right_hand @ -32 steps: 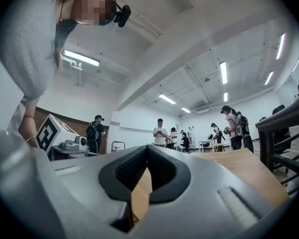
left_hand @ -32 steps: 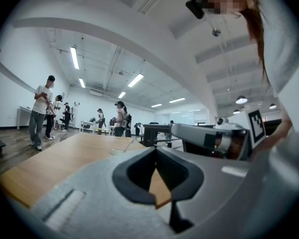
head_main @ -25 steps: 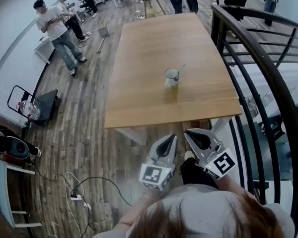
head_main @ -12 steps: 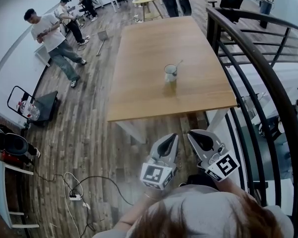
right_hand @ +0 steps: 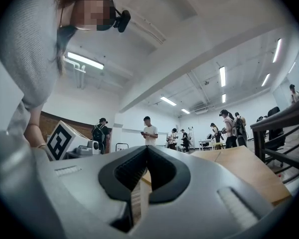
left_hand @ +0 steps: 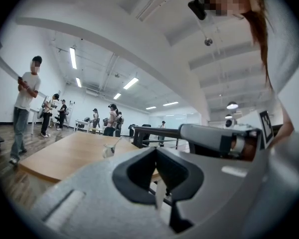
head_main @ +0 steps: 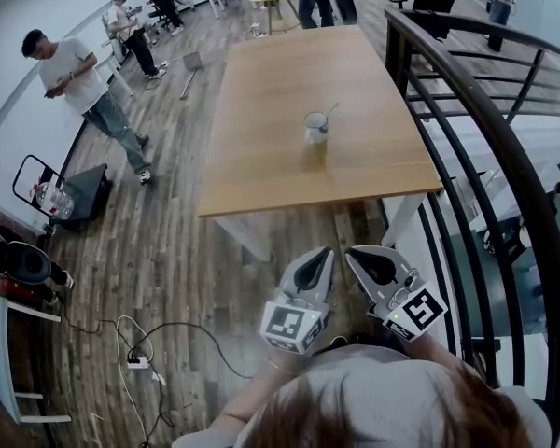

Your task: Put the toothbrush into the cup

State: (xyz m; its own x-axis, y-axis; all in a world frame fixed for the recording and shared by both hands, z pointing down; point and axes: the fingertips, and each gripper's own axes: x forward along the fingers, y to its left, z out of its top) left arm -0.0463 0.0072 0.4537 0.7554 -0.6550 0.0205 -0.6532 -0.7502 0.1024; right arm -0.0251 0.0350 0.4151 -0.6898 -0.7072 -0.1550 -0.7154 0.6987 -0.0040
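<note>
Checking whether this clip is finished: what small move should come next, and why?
Probably none beyond resting both: the thin pale toothbrush already leans inside the clear cup on the light wooden table, while the left hand-held gripper and right hand-held gripper are shut, empty, and short of the table's near edge.

Left claw (head_main: 315,253), right claw (head_main: 358,252): grey shells, black inner linings, black-and-white marker cubes (head_main: 294,325); wearer's grey top (head_main: 383,390).
</note>
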